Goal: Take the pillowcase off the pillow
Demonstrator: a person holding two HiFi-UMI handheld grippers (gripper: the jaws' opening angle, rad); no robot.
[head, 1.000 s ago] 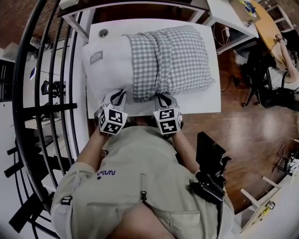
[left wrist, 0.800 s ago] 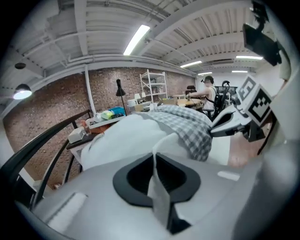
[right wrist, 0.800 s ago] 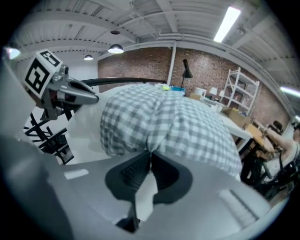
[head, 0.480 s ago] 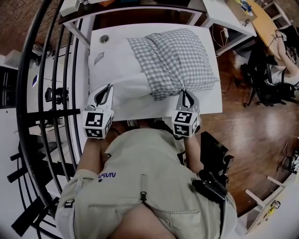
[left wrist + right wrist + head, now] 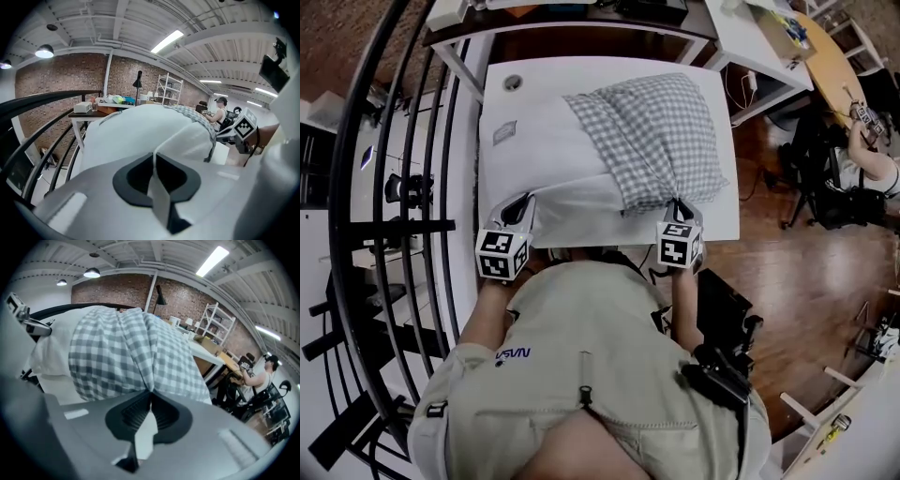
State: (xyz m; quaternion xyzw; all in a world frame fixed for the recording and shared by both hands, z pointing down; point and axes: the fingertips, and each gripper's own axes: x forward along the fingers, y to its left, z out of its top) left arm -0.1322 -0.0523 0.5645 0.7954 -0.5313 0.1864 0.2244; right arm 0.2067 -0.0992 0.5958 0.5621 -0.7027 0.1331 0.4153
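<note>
A person in a pale shirt (image 5: pixel 581 356) fills the lower half of the head view and faces a white table (image 5: pixel 717 220) at 12 o'clock. A black railing (image 5: pixel 394 225) curves past at 9 o'clock and a wooden floor (image 5: pixel 806 272) lies at 3 o'clock. On the table lies the white pillow (image 5: pixel 548 159), its long side running from 9 to 3 o'clock. The grey checked pillowcase (image 5: pixel 661 131) covers only the 3 o'clock part of the pillow, bunched in folds, and the 9 o'clock part lies bare. The left gripper (image 5: pixel 525 202) sits at the pillow's 7 o'clock corner. In the left gripper view its jaws (image 5: pixel 154 161) have just been closing and are now clenched on a thin fold of the white pillow fabric (image 5: pixel 136 131), with the checked cover (image 5: pixel 197 115) visible beyond at 2 o'clock. The right gripper (image 5: pixel 678 206) sits at the pillowcase's 5 o'clock edge, near the table's front edge. In the right gripper view its jaws (image 5: pixel 150 397) are pinched tight on the checked cloth (image 5: pixel 126 357), which rises in a pleat straight out of the grip, with the bare pillow (image 5: pixel 49 355) at 9 o'clock. A small label (image 5: pixel 505 132) lies on the pillow towards 10 o'clock.
</note>
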